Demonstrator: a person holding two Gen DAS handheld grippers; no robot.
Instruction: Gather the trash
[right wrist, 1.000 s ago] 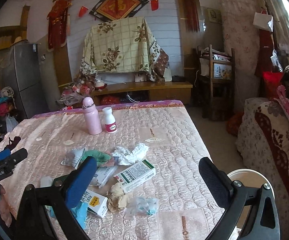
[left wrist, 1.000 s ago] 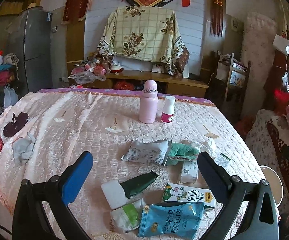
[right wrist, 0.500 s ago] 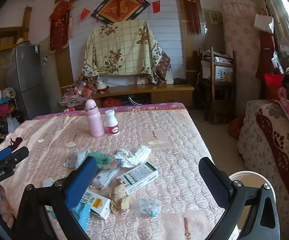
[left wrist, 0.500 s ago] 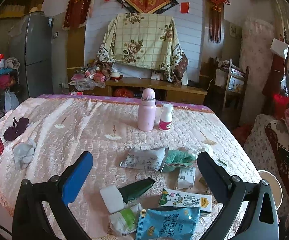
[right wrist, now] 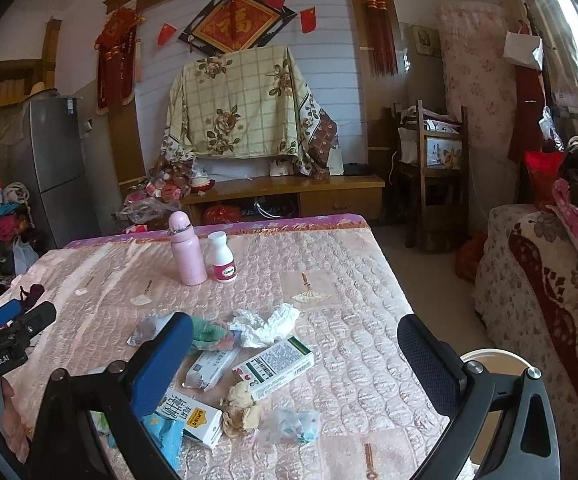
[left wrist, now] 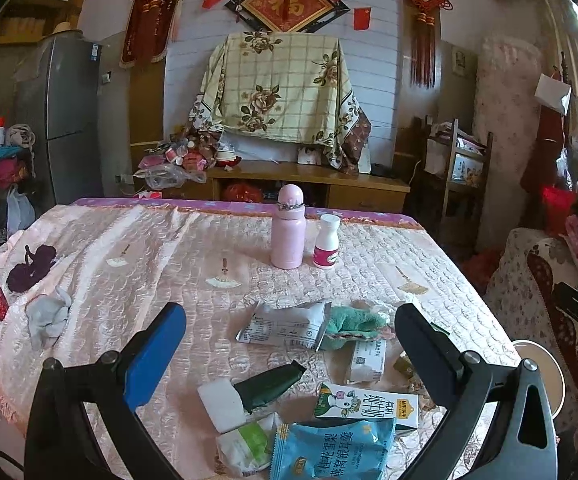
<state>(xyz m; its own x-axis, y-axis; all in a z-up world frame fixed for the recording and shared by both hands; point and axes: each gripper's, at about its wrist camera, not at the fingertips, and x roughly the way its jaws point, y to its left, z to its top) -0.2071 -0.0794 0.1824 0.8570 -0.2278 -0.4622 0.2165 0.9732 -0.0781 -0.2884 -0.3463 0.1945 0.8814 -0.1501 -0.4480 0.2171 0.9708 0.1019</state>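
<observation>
I hold my left tool [left wrist: 289, 344] above the near edge of the table [left wrist: 137, 264], its two fingers spread wide with nothing between them. My right tool [right wrist: 293, 352] hangs over the same table farther to the right, also spread wide and empty.

The trash lies in a loose heap on the pink quilted cloth close to me. In the left view a blue snack bag [left wrist: 331, 450] sits nearest, with a milk carton [left wrist: 367, 404] just behind it and touching it. A dark green tube [left wrist: 269, 384] lies to the left with its end against a white block [left wrist: 221, 404]. Farther in are a silver wrapper [left wrist: 283, 326] and a green cloth [left wrist: 355, 322] beside it.

In the right view a green-and-white box [right wrist: 275, 366] lies near the middle, a crumpled white tissue [right wrist: 267, 326] behind it, and a clear plastic wrapper [right wrist: 289, 426] in front.

A pink bottle [left wrist: 287, 238] and a small white bottle [left wrist: 326, 242] stand upright side by side, well apart from the heap. A round white bin [right wrist: 497, 360] shows beside the table on the right.
</observation>
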